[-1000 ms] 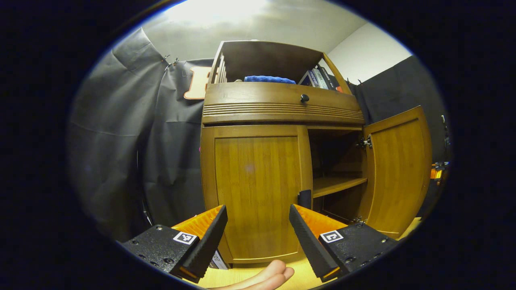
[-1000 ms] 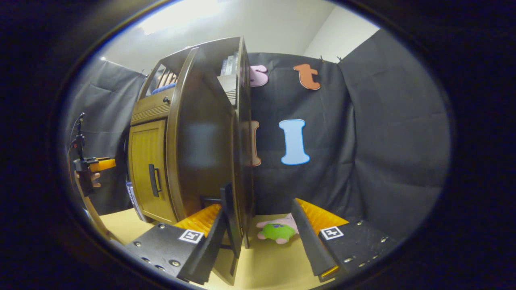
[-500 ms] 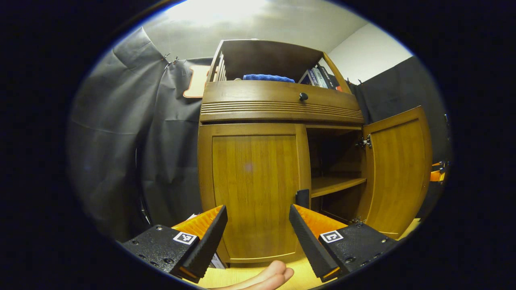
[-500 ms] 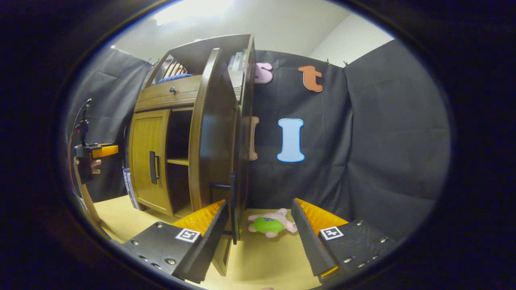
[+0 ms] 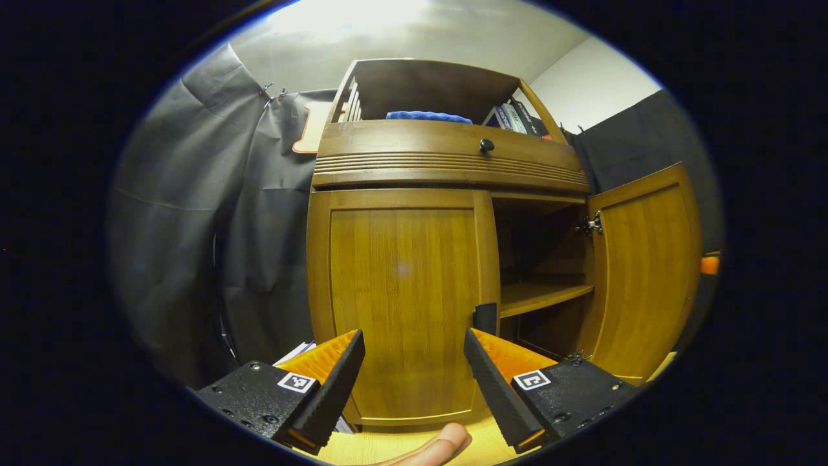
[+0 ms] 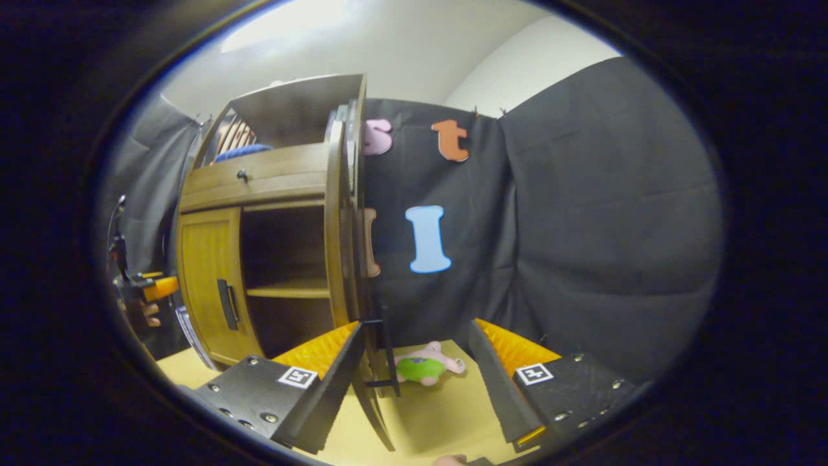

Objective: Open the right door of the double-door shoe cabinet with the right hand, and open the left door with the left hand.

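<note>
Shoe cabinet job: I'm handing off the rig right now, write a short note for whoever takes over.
Right claw: open, the right door's handle between its fingers, not clamped.
Left claw: open, holding nothing, facing the left door; that door's handle sits just above its right finger.
Done: right door swung wide, shelf exposed.
Left: left door is shut. Grip its handle with the left claw and pull it open.

Left door handle (image 5: 485, 318) half hidden
</note>
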The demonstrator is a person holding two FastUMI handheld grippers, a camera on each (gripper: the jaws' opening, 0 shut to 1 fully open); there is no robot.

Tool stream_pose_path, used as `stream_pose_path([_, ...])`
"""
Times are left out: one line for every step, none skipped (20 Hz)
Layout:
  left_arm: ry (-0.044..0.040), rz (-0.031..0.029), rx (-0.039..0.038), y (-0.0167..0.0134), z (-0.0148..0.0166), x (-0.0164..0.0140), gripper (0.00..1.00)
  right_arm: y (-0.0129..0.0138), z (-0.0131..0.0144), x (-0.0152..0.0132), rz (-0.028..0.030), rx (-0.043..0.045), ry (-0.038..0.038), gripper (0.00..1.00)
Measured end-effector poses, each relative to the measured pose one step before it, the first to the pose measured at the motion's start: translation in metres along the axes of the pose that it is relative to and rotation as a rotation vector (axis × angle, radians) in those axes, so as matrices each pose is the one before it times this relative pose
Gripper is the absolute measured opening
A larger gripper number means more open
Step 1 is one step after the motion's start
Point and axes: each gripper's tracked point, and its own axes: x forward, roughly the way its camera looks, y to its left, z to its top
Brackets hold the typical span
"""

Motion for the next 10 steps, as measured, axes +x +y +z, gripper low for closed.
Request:
stream_pose_path([0.00987,-0.00841,0.00213,-0.00492,-0.0037,0.00403,0.95,0.00307,0.00427,-0.0078,-0.01684,0.00347,-0.0188,0.94])
stream_pose_path([0.00447,-0.01049,-0.00442,-0.00536,-0.00421,0.00332,0.96,0.00252,0.00472,-0.00693,-0.01543,-0.0112,-0.01674,0.99])
stream_pose_path([0.01067,-0.00329,-0.00602,-0.00371,-0.0043,0.00554,0.96,0.00721,0.00845,-0.00834,0.0077,-0.00738,-0.03106,0.96])
stream_pose_path([0.00955,0.00291,-0.00613,-0.00035,-0.00452,0.00382,0.96,0.01001,0.00889,-0.00769,0.02112,0.0009,-0.02629,0.94])
stream_pose_path([-0.00674,-0.00196,-0.00803,-0.0037,-0.00115,0.00634,0.96,0.0084,0.00396,-0.00584,0.01272,0.00397,-0.01479,0.99])
stream_pose_path([0.00781,-0.00154,-0.00355,-0.00571,0.00195,-0.00453,0.96,0.00525,0.00493,-0.0058,0.00441,0.00499,-0.00916,0.97])
stream_pose_path([0.01077,-0.01192,-0.00042,-0.00594,-0.00672,0.00459,0.95,0.00197,0.00186,-0.00511,-0.00627,0.00431,-0.00167,0.96])
stream_pose_path([0.00425,-0.03364,-0.00612,-0.01044,-0.00392,0.00627,0.96,0.00278,0.0036,-0.00618,-0.00416,0.00246,-0.00649,0.94])
stream_pose_path([0.00694,-0.02921,-0.00613,-0.01017,-0.00383,0.00879,0.96,0.00491,0.00428,-0.00532,-0.00072,0.00359,-0.01404,0.95])
stream_pose_path([-0.00685,-0.01176,-0.01198,-0.00617,-0.00211,0.00814,0.95,0.00658,0.00574,-0.00743,0.01103,0.0019,-0.01747,0.96])
